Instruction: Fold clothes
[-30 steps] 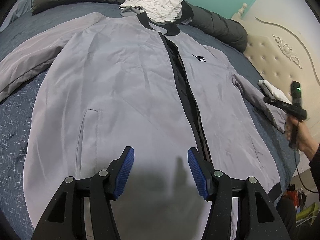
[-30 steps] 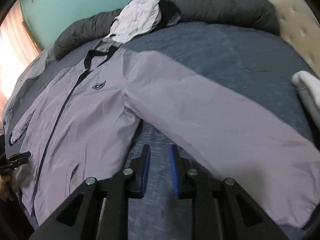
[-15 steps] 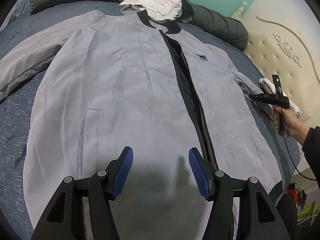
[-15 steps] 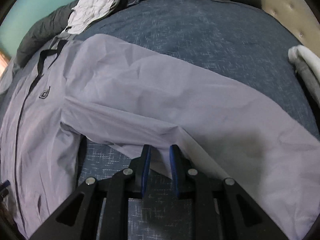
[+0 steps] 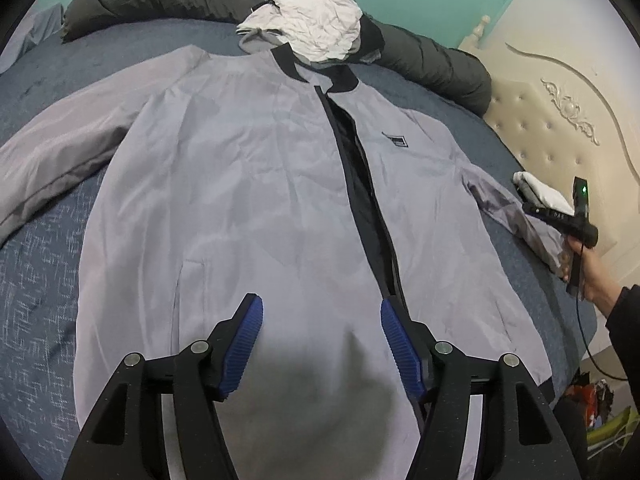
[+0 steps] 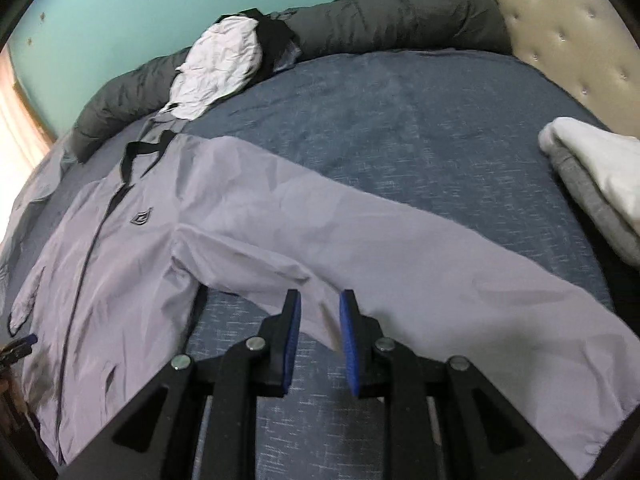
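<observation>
A light grey zip jacket [image 5: 248,184] with a black collar lies flat and face up on the blue bed. My left gripper [image 5: 322,310] is open and empty, hovering over the lower front of the jacket beside the black zip [image 5: 362,184]. In the right wrist view the jacket's sleeve [image 6: 400,248] stretches out to the right. My right gripper [image 6: 319,308] is partly open at the sleeve's lower edge, with sleeve fabric between its blue pads [image 6: 293,332]. The right gripper also shows in the left wrist view [image 5: 576,224], over the sleeve end.
A rolled dark grey duvet [image 6: 380,16] runs along the far side of the bed. Crumpled white clothing [image 5: 320,28] lies on it by the collar. A folded white and grey stack [image 6: 596,184] sits at the right by the cream headboard [image 5: 560,120].
My right gripper has pulled back from the sleeve and tilted up, and its jaws have opened a little wider. My left gripper has hardly moved.
</observation>
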Demonstrator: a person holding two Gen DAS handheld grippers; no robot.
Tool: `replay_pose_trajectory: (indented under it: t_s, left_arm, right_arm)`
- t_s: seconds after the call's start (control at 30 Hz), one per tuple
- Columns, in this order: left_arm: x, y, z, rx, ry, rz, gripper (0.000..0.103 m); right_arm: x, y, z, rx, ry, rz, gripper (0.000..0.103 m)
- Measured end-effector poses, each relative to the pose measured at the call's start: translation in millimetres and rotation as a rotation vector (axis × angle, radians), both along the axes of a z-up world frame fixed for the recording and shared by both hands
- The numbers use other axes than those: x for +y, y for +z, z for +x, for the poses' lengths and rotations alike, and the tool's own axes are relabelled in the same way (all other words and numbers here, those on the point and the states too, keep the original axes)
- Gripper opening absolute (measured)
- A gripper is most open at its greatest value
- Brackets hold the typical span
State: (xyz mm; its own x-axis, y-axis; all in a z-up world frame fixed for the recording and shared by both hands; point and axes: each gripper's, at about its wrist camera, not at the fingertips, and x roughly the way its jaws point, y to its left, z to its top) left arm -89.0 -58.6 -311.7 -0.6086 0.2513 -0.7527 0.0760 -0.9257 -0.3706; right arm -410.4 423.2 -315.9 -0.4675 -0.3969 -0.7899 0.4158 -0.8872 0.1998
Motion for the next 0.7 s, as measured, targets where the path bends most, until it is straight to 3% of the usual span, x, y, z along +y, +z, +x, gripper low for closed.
replay_pose_trajectory:
  t_s: [0.2,0.37,0.5,0.6,0.67,0.7]
  left_arm:
    - [1,4,-23,0.011,-0.023,-0.031,0.067]
    - [-1,-5,-38,0.000,-0.033,-0.023,0.067]
    - [-2,-12,-37,-0.010,-0.034,-0.028,0.067]
    - [-4,-13,-35,-0.010,-0.025,-0.022,0.067]
    - [-3,-13,-34,-0.006,-0.027,-0.021,0.067]
    - [-2,-13,-33,-0.004,-0.029,-0.022,0.067]
  right_arm:
    - [-22,-34,-13,-0.038,-0.010,0.144,0.019]
    - [-22,-55,-23,-0.115,-0.035,0.145,0.019]
    - [-16,-43,-11,-0.082,-0.024,0.136,0.019]
    - [-12,-26,9,-0.029,-0.008,0.051,0.019]
    - [-22,-25,20,-0.027,0.053,0.053,0.025]
    - [-30,-28,24,-0.028,0.076,0.083,0.034]
